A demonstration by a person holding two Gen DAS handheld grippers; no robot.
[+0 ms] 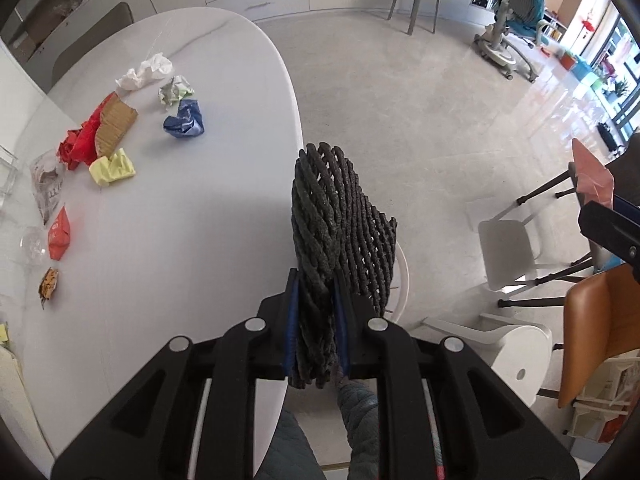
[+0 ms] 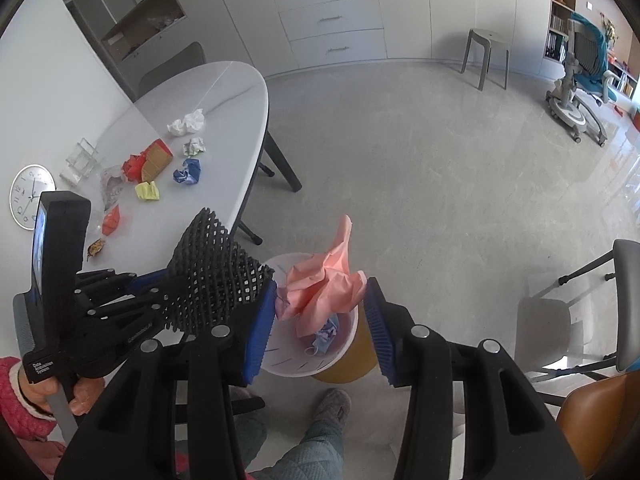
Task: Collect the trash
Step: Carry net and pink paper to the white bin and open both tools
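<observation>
My left gripper (image 1: 315,280) is shut on a black foam mesh net (image 1: 336,208), which sticks up past the rounded edge of the white table (image 1: 224,184). My right gripper (image 2: 320,292) is shut on a crumpled pink paper (image 2: 324,284), held just above a white perforated bin (image 2: 280,364) with blue and pink scraps inside. The mesh net (image 2: 216,276) hangs left of the bin. On the table lie a white paper wad (image 1: 146,72), a blue wrapper (image 1: 185,120), red wrapping with cardboard (image 1: 116,124), a yellow wad (image 1: 112,168) and an orange packet (image 1: 60,234).
A yellow-brown bin (image 2: 352,364) stands behind the white one. A white chair (image 1: 508,252) and an orange seat (image 1: 596,332) are on the right, a grey stool (image 2: 486,56) far back. The person's leg and slipper (image 2: 332,404) are below the bins. A clock (image 2: 32,196) leans at the wall.
</observation>
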